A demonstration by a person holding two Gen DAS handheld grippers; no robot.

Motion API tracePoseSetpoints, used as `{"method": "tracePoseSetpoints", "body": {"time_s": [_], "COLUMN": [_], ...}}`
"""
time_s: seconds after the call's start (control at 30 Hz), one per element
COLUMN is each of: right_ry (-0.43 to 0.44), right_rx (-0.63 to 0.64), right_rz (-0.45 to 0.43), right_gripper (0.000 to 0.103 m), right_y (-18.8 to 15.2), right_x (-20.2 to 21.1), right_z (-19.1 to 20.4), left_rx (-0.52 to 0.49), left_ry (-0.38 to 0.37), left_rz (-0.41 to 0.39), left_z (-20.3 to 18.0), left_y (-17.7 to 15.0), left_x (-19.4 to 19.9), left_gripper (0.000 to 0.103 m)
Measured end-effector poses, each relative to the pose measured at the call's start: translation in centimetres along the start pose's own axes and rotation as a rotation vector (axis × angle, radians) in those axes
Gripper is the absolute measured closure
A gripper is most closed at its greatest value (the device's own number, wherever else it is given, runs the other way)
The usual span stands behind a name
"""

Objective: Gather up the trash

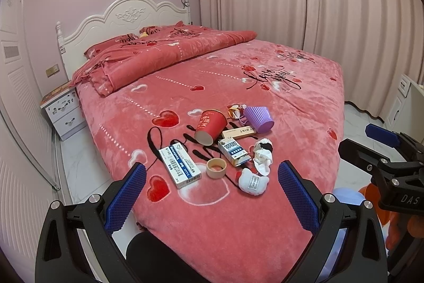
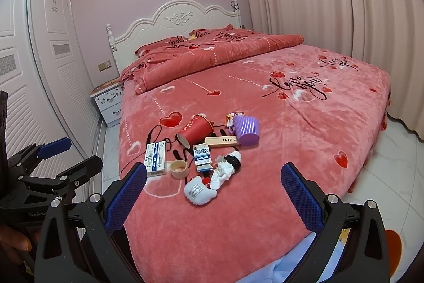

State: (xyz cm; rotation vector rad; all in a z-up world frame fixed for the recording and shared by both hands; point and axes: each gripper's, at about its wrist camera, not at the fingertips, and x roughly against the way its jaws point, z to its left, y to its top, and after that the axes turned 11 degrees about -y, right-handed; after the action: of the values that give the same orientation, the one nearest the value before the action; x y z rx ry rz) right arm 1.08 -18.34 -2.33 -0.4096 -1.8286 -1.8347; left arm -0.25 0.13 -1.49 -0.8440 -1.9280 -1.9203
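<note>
A pile of litter lies on the pink bed (image 1: 291,110) near its foot: a tipped red paper cup (image 1: 210,127) (image 2: 195,129), a purple ribbed cup (image 1: 259,118) (image 2: 246,129), a long white-blue box (image 1: 179,166) (image 2: 156,158), a small blue-white box (image 1: 233,151) (image 2: 202,156), a beige "MINT" box (image 1: 239,132) (image 2: 222,142), a tape roll (image 1: 216,168) (image 2: 179,168), a white pad (image 1: 253,181) (image 2: 199,192) and a crumpled white-black sock (image 1: 263,155) (image 2: 228,166). My left gripper (image 1: 212,182) hovers open short of the pile. My right gripper (image 2: 214,183) is also open and empty.
A folded duvet (image 1: 164,55) and pillows lie by the white headboard (image 1: 124,17). A nightstand (image 1: 63,110) stands left of the bed, beside white wardrobe doors (image 2: 39,70). Curtains (image 1: 318,4) hang on the right over a tiled floor (image 2: 392,163). An orange object (image 1: 392,219) sits on the floor.
</note>
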Motion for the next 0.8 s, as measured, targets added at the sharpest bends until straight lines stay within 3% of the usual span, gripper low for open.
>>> {"method": "tracePoseSetpoints", "body": {"time_s": [0.8], "right_ry": [-0.001], "right_rx": [-0.002], "right_rz": [0.011], "right_gripper": [0.004], "right_y": [0.1], "right_x": [-0.3], "right_z": [0.2], "left_rx": [0.000], "left_ry": [0.000], "left_rz": [0.021], "left_z": [-0.3], "left_y": [-1.0], "left_x": [-0.6], "left_gripper": [0.005]}}
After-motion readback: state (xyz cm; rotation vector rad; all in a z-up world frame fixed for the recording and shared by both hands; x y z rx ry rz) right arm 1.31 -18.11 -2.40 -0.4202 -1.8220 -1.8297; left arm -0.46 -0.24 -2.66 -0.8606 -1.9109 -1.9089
